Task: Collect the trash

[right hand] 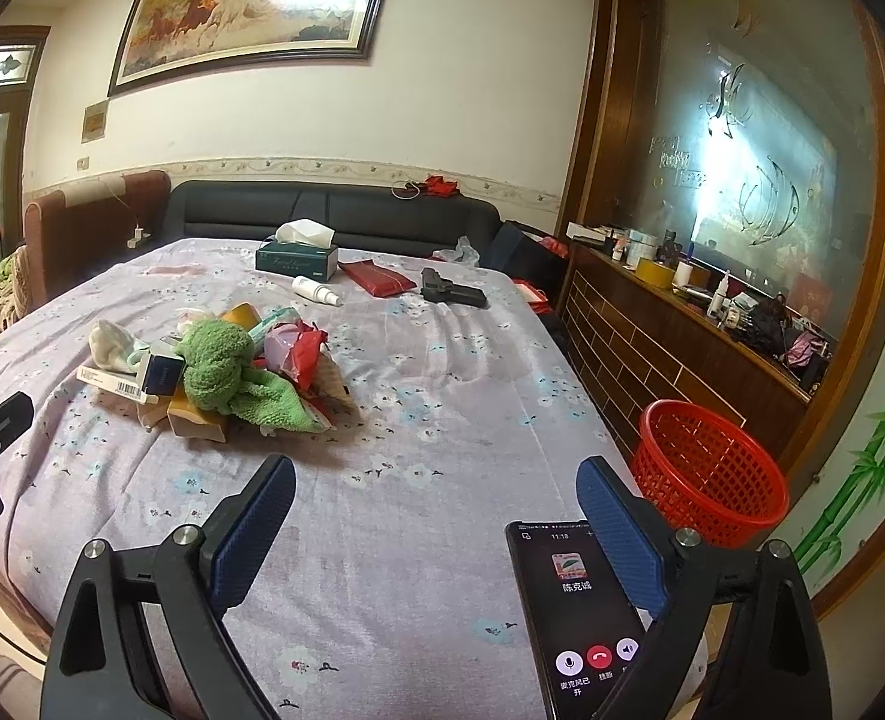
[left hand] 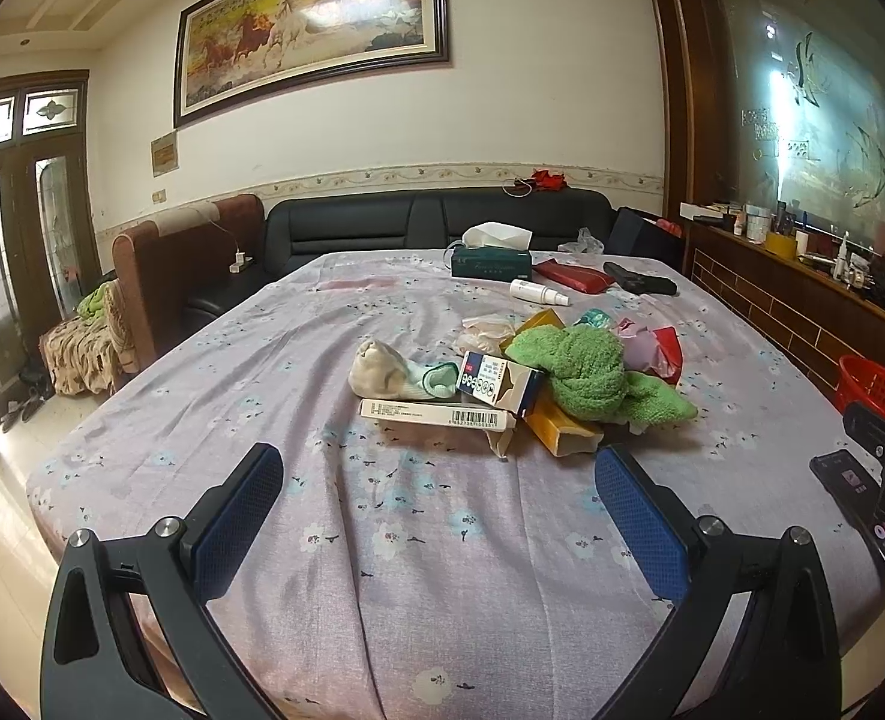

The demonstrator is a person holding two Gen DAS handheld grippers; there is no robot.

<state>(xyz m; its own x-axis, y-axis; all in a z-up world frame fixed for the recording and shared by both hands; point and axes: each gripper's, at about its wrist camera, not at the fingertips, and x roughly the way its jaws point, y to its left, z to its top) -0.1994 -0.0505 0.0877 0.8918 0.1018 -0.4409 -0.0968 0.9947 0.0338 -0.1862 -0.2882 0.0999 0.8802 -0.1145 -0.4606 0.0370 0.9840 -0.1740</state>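
Trash pile (left hand: 526, 378) lies ahead of the left gripper (left hand: 439, 510) (nearer hand); both claws gape empty; right gripper (right hand: 436, 516) sits farther off.

Tablecloth (right hand: 442, 396): lilac, small floral print. Towel (right hand: 220, 372): green. Basket (right hand: 712, 474), 3 o'clock of the table: red mesh. Tissue box (right hand: 295, 261): dark green.

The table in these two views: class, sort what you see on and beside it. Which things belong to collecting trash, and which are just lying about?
For the job:
- empty cartons
- crumpled red wrappers
- red basket

Just lying about:
- tissue box
- white bottle
- phone
- green towel and sock, probably laundry rather than trash
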